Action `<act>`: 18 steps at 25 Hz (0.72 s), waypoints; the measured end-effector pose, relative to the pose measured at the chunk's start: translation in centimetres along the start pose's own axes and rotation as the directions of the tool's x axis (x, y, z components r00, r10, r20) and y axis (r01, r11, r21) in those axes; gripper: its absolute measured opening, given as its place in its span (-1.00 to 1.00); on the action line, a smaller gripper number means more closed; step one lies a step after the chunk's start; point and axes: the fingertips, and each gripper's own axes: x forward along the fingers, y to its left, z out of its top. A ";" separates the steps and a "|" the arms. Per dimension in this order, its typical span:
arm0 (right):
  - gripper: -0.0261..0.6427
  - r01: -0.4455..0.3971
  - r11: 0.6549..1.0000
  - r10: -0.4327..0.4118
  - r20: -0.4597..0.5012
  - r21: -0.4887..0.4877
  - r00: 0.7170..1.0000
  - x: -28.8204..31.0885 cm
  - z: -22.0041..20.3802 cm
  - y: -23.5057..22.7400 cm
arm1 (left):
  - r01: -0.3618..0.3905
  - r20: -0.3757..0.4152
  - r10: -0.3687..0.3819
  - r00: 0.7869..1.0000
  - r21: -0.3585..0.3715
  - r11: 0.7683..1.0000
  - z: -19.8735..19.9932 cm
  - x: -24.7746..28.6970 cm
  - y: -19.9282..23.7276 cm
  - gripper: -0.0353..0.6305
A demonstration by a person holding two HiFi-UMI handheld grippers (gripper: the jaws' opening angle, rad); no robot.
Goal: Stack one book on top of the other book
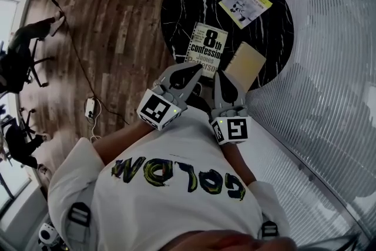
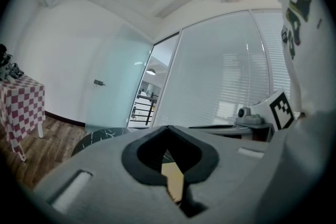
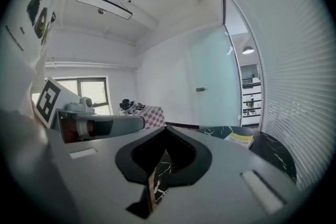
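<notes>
I see the round black marble table point(image 1: 176, 3) first, its top veined with white. At the table's near edge lies a black-and-white paperback point(image 1: 207, 47) titled "8th confession" (flat, cover up). Just beside it, at the table's near right, lies a plain tan book point(image 1: 245, 63), apart from the paperback and not stacked. A thin yellow-green booklet point(image 1: 245, 4) sits toward the table's far side. My left gripper point(image 1: 195, 72) and right gripper point(image 1: 218, 76) hover at the table's near edge, jaws pressed together, holding nothing
</notes>
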 end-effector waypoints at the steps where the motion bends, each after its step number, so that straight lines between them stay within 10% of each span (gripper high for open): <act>1: -0.92 -0.003 1.000 0.003 -0.009 0.005 1.000 -0.1 -0.3 -0.1 | -0.004 -0.008 0.004 1.000 -0.004 1.000 -0.3 0.1 -0.1 -0.89; 18: -0.91 0.006 0.997 0.002 -0.115 0.072 0.993 -0.8 -4.6 -2.0 | -0.061 -0.126 0.055 0.990 -0.041 0.997 -5.5 0.8 0.0 -0.89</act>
